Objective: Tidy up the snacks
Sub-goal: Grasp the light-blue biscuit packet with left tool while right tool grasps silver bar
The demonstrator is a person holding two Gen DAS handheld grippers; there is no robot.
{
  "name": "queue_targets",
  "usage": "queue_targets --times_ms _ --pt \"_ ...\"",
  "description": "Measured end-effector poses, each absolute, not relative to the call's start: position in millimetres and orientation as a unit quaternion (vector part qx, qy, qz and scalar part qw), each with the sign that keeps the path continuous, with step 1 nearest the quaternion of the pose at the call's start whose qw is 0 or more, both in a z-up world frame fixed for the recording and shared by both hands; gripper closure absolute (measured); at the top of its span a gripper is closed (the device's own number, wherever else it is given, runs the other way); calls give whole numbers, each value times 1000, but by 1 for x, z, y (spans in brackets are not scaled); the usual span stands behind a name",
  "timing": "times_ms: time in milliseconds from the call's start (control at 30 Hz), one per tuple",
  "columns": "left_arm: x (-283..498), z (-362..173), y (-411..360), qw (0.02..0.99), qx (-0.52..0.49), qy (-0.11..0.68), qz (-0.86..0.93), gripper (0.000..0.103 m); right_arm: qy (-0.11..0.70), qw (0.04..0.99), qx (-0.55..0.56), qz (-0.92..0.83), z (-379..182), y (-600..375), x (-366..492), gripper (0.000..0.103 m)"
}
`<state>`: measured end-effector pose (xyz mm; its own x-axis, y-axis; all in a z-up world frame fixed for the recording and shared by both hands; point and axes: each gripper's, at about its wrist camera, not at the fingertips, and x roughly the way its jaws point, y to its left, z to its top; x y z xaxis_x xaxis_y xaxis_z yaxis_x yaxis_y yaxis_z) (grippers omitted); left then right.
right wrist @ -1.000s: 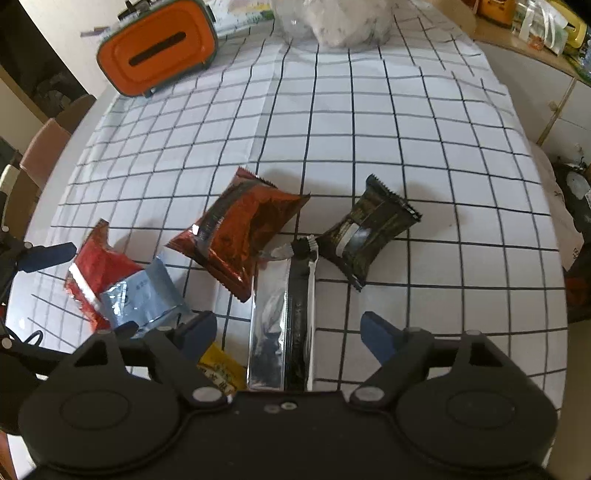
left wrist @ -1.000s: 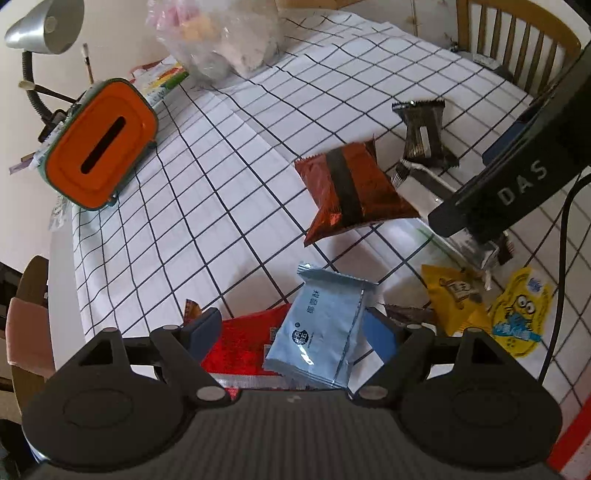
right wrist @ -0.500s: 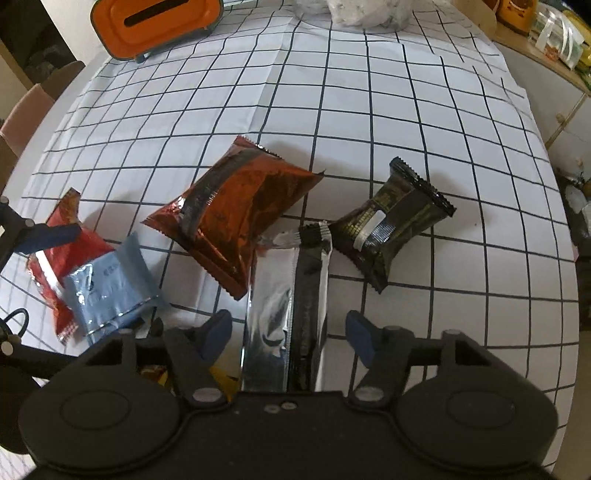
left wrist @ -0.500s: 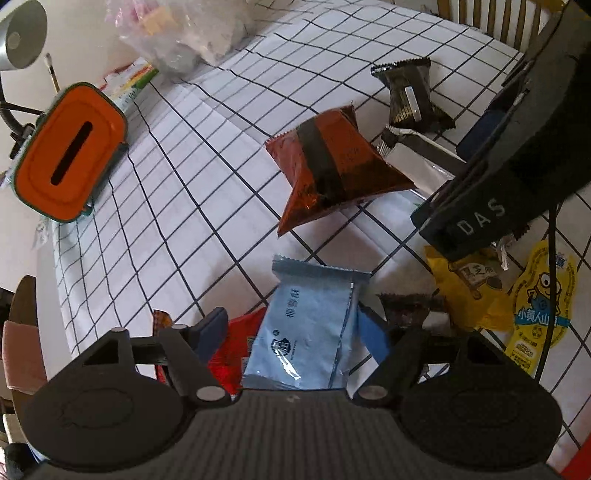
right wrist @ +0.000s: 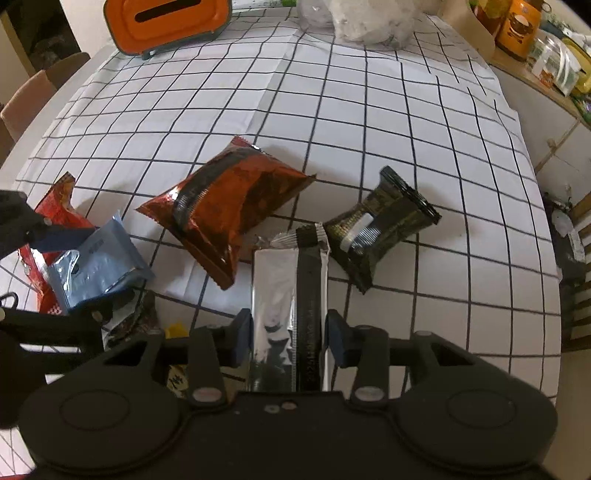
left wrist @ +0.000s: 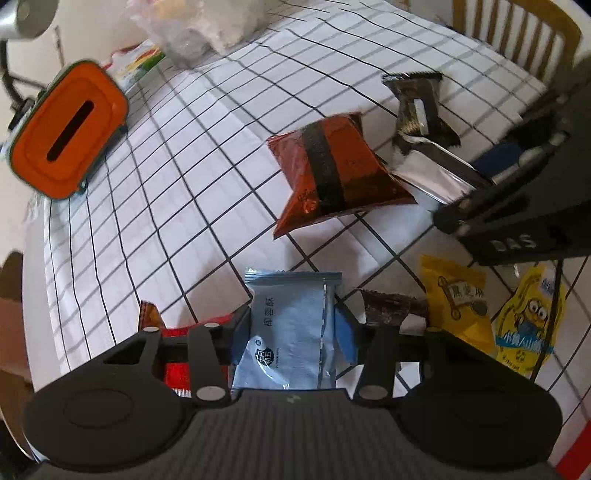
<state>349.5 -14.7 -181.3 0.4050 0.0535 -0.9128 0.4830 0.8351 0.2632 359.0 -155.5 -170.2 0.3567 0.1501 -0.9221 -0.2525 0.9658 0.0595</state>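
Observation:
Snack packets lie on a checked tablecloth. My left gripper points steeply down with its jaws closing; the blue pads touch both side edges of a light blue packet. That packet rests on a red packet. My right gripper is closing too, its pads against the sides of a long silver packet with a black stripe. Just beyond lie a red-brown foil bag and a dark packet. The right view shows the light blue packet at the left.
An orange tissue box and a clear plastic bag stand at the table's far side. Two yellow packets and a brown wrapper lie beside the left gripper. A wooden chair stands behind; a counter with jars is at right.
Both pairs of jaws have narrowed from wide apart until the pads meet their packets: left on the light blue one, right on the silver one. Neither hand has shifted much.

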Motion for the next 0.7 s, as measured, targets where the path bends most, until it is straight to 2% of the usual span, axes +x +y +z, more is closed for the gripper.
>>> queue_targets --times_ms 333,700 --pt "345 -156 6 822 186 528 -102 56 548 826 -7 133 -145 -180 341 62" --pt "315 -100 17 844 132 510 -101 56 512 845 12 154 -82 -196 305 62"
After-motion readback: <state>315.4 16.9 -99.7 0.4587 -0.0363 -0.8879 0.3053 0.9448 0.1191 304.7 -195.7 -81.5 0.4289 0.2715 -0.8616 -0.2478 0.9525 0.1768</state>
